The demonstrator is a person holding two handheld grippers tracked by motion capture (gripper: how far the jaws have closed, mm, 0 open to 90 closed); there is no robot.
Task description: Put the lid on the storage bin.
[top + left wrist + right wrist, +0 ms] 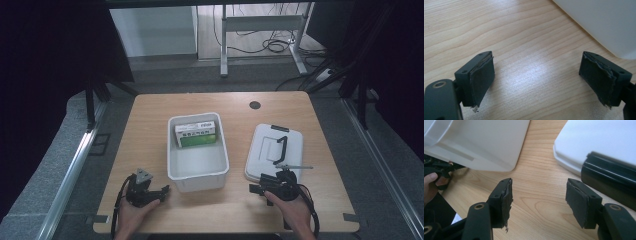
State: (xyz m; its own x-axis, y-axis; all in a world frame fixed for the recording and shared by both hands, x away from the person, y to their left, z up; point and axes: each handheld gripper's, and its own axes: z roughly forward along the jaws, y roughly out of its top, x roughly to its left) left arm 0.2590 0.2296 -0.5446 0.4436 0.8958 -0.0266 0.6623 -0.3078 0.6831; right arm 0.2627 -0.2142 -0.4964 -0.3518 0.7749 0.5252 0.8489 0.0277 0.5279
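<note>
A white bin (pixel 199 182) stands mid-table, and a green-and-white box (pixel 196 134) lies in its far end. To its right a white lid (pixel 262 150) lies flat, with a black handle (pixel 280 147) on top. My left gripper (pixel 159 192) rests low at the bin's near left corner. Its jaws are open over bare wood (pixel 536 63), and the bin's wall (pixel 604 22) is at the upper right. My right gripper (pixel 260 185) sits by the lid's near edge, open (pixel 539 187). It faces the gap between the bin (pixel 481 142) and the lid (pixel 599 137).
A black clip (pixel 609 178) on the lid's edge lies close to the right gripper's right jaw. The wooden table (pixel 150 125) has a round cable hole (pixel 255 105) at the back. Metal rails (pixel 70 170) run along both sides, and a desk frame (pixel 260 22) and cables stand beyond.
</note>
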